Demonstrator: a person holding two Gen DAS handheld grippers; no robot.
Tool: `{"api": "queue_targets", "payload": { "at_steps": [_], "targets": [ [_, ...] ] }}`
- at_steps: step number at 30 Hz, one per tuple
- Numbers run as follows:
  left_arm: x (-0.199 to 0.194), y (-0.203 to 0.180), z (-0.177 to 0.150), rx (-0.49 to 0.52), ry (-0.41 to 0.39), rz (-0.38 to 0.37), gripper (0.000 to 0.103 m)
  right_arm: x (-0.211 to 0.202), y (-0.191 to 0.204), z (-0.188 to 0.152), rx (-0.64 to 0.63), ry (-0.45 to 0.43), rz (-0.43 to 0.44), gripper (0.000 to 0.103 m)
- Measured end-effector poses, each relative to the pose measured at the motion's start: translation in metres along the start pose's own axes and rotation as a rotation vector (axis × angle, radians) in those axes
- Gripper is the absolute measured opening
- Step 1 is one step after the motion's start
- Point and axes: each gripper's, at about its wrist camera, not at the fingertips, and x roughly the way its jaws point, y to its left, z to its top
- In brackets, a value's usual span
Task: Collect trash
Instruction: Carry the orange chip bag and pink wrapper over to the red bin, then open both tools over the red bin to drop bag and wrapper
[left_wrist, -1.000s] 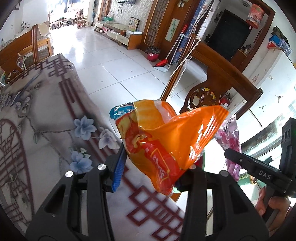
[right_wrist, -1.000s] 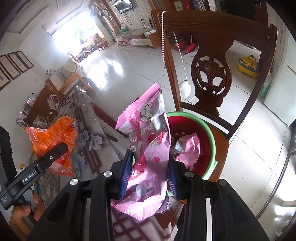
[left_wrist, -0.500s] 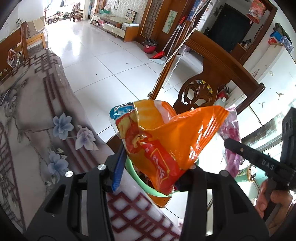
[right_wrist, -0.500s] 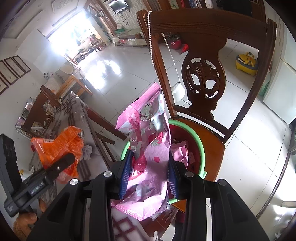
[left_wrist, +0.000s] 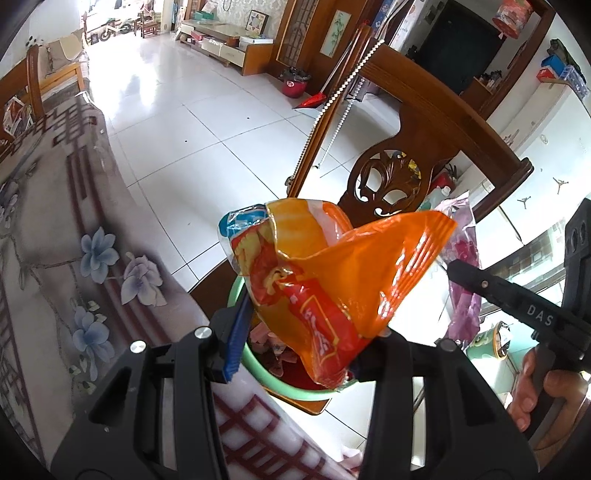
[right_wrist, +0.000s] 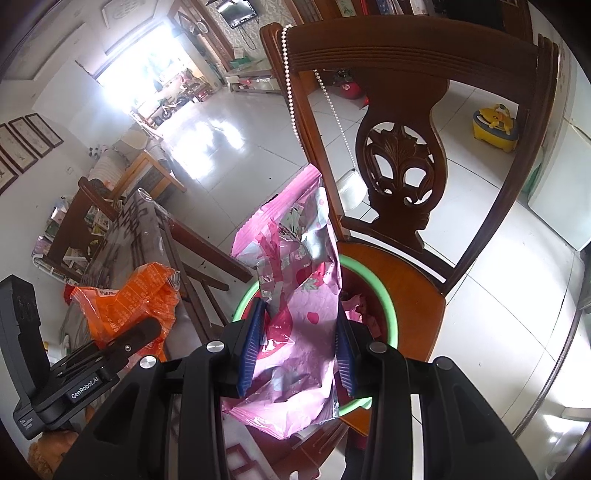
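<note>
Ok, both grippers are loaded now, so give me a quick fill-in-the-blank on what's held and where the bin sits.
1. The left gripper is shut on the ____ snack bag.
2. The right gripper holds a crumpled ____ wrapper.
3. The green-rimmed basin sits on the seat of a wooden ____.
4. Inside the basin there is already some ____ trash.

Missing words: orange; pink; chair; pink

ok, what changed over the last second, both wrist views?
Both tools carried their wrappers off the table toward the green-rimmed basin on the chair. Left tool still grips the orange bag, right tool the pink wrapper. Nothing released.
</note>
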Motion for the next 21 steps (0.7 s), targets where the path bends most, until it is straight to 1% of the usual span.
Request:
{"api": "queue_targets", "payload": {
  "at_steps": [12, 21],
  "targets": [
    [0.033, -0.024, 0.011, 0.038, 0.049, -0.022, 0.042, 0.001, -0.028, 0.011, 0.033, 0.002, -0.010, 0.035],
    [0.051, -0.030, 0.018, 0.047, 0.079, -0.023, 0.042, 0.009, -0.032, 0.016, 0.038, 0.017, -0.004, 0.035]
  ]
}}
